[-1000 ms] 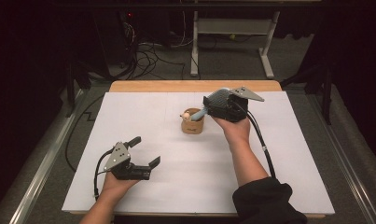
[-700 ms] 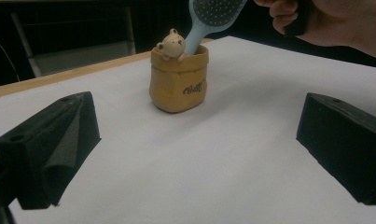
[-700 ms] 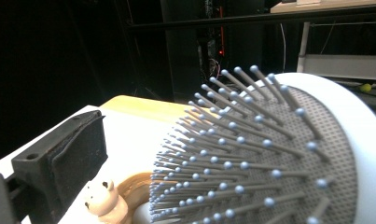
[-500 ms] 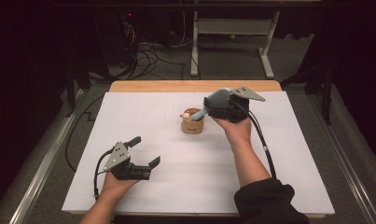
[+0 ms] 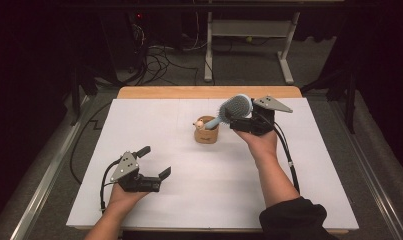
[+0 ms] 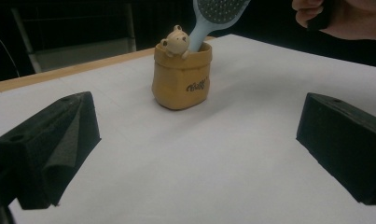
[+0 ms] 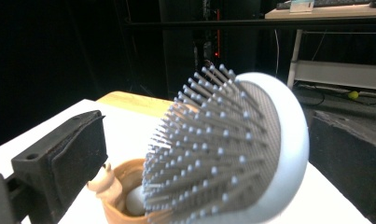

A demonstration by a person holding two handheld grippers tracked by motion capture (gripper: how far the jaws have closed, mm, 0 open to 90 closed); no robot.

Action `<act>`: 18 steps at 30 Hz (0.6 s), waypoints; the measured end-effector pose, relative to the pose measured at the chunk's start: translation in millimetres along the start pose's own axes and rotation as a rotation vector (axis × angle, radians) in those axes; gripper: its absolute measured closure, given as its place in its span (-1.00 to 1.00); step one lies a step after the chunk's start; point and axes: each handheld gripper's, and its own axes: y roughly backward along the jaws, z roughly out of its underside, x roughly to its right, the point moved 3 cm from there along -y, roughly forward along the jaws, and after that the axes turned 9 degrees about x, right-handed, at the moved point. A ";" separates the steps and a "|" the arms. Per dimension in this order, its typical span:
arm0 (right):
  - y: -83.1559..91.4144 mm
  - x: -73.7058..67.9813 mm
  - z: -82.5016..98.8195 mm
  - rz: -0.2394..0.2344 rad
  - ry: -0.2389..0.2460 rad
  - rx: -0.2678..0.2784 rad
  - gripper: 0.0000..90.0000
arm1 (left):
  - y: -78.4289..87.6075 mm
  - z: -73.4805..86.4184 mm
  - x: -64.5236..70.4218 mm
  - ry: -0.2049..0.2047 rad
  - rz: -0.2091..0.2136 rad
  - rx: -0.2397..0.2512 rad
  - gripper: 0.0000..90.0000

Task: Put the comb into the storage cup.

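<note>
A light-blue hairbrush leans with its handle inside a small tan cup near the table's middle. The right gripper sits just right of the brush head, jaws apart; whether either pad touches it seems unclear. The left gripper rests near-left, jaws spread wide and empty.

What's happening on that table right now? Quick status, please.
Left claw open, idle on table. Right claw open around hairbrush head. Brush handle in bear cup, leaning. Nothing in the way.
</note>
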 end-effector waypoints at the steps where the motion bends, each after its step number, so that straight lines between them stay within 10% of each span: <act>1: 1.6 0.0 1.2 -0.001 0.003 -0.003 -1.00 | 0.2 0.3 -0.2 -0.002 -0.001 -0.002 -0.99; 18: 40.6 5.5 57.6 -0.004 0.053 -0.089 -1.00 | 0.2 3.3 -4.9 -0.007 -0.015 -0.025 -0.99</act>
